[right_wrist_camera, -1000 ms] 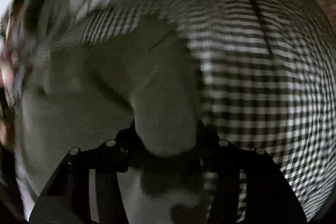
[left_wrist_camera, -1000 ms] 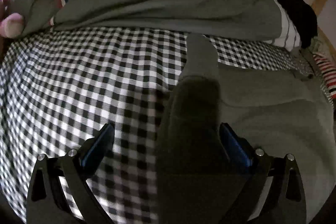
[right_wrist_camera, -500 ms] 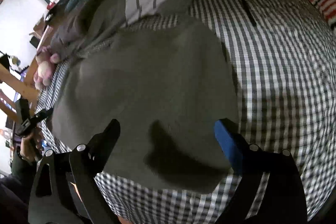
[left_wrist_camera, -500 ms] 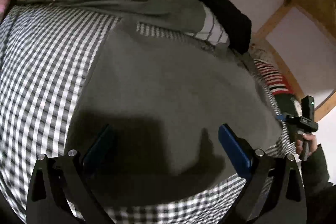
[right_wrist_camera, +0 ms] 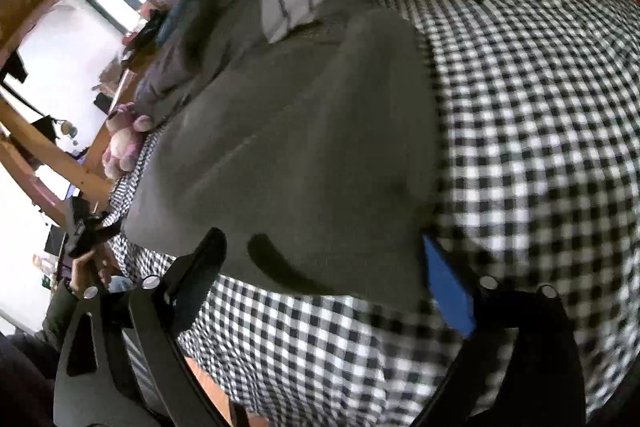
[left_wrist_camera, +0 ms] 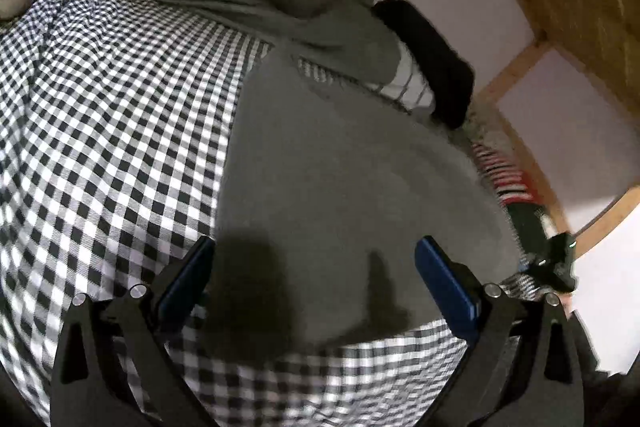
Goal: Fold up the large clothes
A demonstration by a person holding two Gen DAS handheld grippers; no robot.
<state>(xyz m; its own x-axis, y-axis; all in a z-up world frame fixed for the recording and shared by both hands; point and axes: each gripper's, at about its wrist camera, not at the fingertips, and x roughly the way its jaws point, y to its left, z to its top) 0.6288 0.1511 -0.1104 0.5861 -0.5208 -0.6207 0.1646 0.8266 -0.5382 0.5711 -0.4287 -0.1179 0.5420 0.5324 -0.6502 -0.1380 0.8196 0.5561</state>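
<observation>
Tongs on both sides, left tongs (left_wrist_camera: 314, 279) and right tongs (right_wrist_camera: 324, 267), hung wide open, holding nothing, above the folded grey soft sweater (left_wrist_camera: 352, 187) lying on the black-and-white checked bed (left_wrist_camera: 112, 115); a careless bump could undo it.

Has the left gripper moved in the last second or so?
Yes. The left gripper let go of the grey garment and backed away from the black garment.

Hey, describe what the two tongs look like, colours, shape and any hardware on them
The left tongs and the right tongs look alike: matte black angular frames with triangular cut-outs, round silver bolt heads at the joints, and flat blue pads inside each finger. On the right tongs one pad shows bright blue; the other finger looks dark. No cables or markings show.
</observation>
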